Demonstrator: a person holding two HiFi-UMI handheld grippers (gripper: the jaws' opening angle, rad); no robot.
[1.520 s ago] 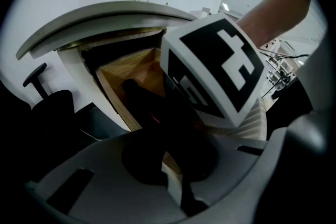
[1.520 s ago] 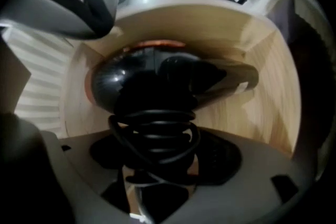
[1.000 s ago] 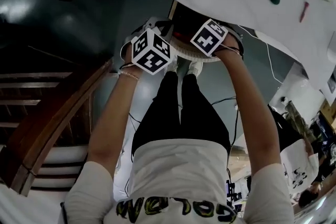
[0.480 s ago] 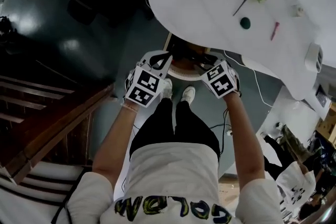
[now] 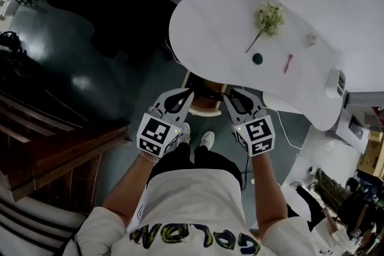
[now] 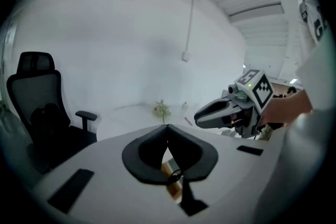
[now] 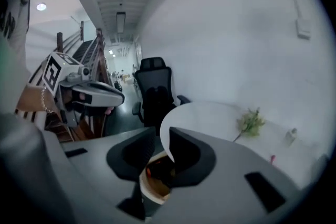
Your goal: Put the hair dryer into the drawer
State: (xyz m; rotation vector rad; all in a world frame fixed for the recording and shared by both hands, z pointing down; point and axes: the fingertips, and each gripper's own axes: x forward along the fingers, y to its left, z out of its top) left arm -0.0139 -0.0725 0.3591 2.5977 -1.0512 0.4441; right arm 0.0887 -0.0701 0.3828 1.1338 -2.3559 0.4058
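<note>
Holding nothing: left gripper sat closed, right gripper was closing, empty. No hair dryer seen; task looked unstarted.

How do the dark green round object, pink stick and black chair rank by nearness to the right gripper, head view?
From the right gripper, jaws closing on nothing:
1. dark green round object, on the table ahead
2. pink stick, right of it
3. black chair, far left

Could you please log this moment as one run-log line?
left gripper: shut, empty; right gripper: jaws closing, empty; both near table edge
</note>
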